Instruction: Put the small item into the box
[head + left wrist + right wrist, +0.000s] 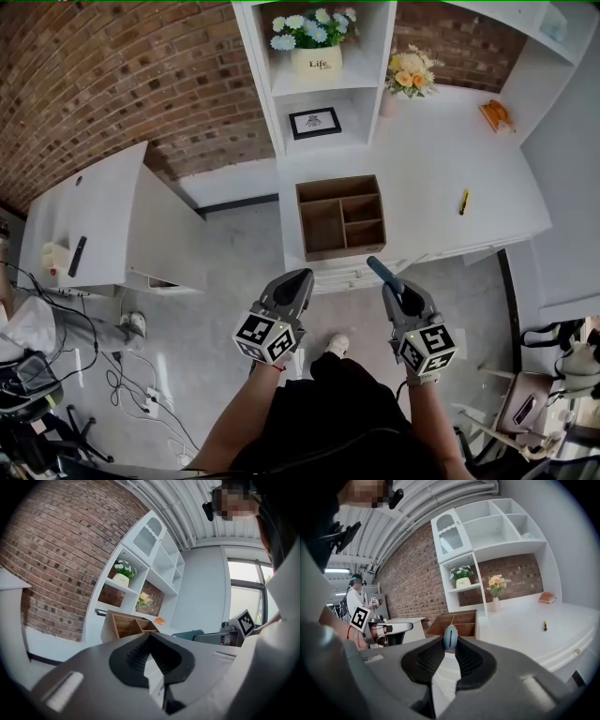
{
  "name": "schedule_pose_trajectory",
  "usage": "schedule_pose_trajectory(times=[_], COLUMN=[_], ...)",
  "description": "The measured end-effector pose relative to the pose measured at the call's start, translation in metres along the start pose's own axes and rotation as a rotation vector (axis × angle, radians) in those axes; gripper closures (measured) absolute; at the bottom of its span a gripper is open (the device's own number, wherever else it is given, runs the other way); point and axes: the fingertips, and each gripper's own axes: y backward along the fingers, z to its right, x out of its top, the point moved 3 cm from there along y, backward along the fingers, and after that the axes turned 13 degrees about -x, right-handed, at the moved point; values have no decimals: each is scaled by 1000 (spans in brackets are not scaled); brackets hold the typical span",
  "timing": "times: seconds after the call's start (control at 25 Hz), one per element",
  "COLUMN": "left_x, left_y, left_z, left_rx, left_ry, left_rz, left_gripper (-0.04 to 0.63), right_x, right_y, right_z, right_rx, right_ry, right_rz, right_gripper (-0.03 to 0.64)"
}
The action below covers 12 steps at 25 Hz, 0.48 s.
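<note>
A wooden box (pixel 302 221) with three compartments stands at the front left of the white desk (pixel 441 159); it also shows in the left gripper view (pixel 125 626) and the right gripper view (pixel 461 620). My right gripper (pixel 397 289) (pixel 450 647) is shut on a small blue item (pixel 382 270) (pixel 450 638), which sticks out past its fingertips toward the box. It hovers over the floor just short of the desk's front edge. My left gripper (pixel 299 279) (pixel 149 638) is beside it, shut and holding nothing, also short of the desk.
A small yellow item (pixel 463 202) and an orange object (pixel 496 113) lie on the desk; a flower vase (pixel 411 75) stands at its back. A white shelf unit (pixel 314 84) rises behind the box. A white table (pixel 94 206) stands left; cables (pixel 122 375) lie on the floor.
</note>
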Motion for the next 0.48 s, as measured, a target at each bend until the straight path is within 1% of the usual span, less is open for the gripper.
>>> schedule_pose_trajectory(times=[0.28,0.48], left_x=[13,16], left_y=[-22,-19], left_z=[-16,-23], left_rx=[-8,22], left_ry=[-16,-9], left_rz=[27,40], left_gripper=[592,592], right_x=[8,15], right_y=[-28,-45], right_z=[8,13], right_rx=[10,30], right_ry=[82,144], right_rz=[-28,-73], right_gripper=[549,549])
